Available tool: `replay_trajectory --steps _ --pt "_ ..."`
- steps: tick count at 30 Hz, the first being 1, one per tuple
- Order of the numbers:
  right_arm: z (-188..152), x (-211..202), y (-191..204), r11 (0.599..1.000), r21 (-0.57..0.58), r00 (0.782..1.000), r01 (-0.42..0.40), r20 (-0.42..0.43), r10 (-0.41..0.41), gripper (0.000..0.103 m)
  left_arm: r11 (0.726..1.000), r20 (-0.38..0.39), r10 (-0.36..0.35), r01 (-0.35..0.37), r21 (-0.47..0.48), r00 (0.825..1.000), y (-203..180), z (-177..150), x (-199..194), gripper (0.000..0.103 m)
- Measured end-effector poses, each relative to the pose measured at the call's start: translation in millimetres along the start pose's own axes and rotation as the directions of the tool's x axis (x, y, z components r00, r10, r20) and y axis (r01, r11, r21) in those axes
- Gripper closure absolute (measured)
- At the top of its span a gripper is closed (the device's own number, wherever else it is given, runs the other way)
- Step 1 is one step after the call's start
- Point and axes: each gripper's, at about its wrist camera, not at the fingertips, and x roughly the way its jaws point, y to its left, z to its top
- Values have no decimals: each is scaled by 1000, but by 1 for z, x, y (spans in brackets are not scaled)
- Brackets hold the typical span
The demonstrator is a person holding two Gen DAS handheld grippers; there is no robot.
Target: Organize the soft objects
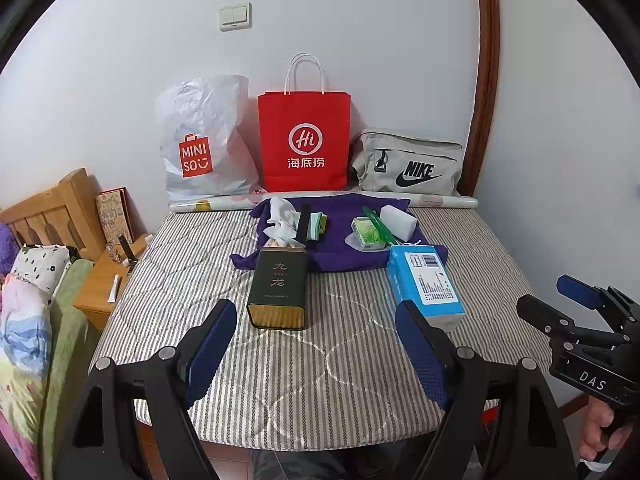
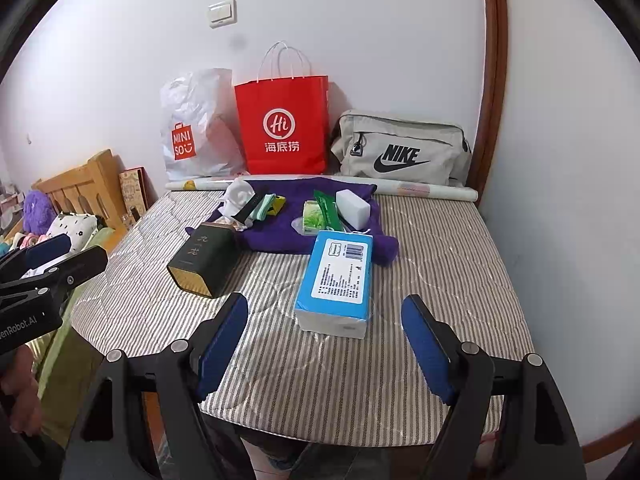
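Striped mattress (image 1: pixel 320 360) carries a purple cloth (image 1: pixel 340 236) at its far side, blue tissue pack (image 2: pixel 336 280) and dark box (image 1: pixel 278 288) nearer. Left gripper (image 1: pixel 320 356) and right gripper (image 2: pixel 326 344) hover with jaws wide, nothing between them.

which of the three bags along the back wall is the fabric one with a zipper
The grey Nike bag, rightmost by the wooden frame; the red one is paper, the Miniso one plastic.

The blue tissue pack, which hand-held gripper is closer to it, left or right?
Right. The right hand-held gripper hovers open just short of the blue tissue pack; the left hand-held gripper faces the dark tea tin beside it.
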Motion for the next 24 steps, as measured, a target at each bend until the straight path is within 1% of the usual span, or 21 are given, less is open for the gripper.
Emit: replay_trajectory --steps 24 --pt "1 -4 0 1000 -5 1000 -2 3 2 24 1000 1 -1 1 5 1000 2 0 -5 23"
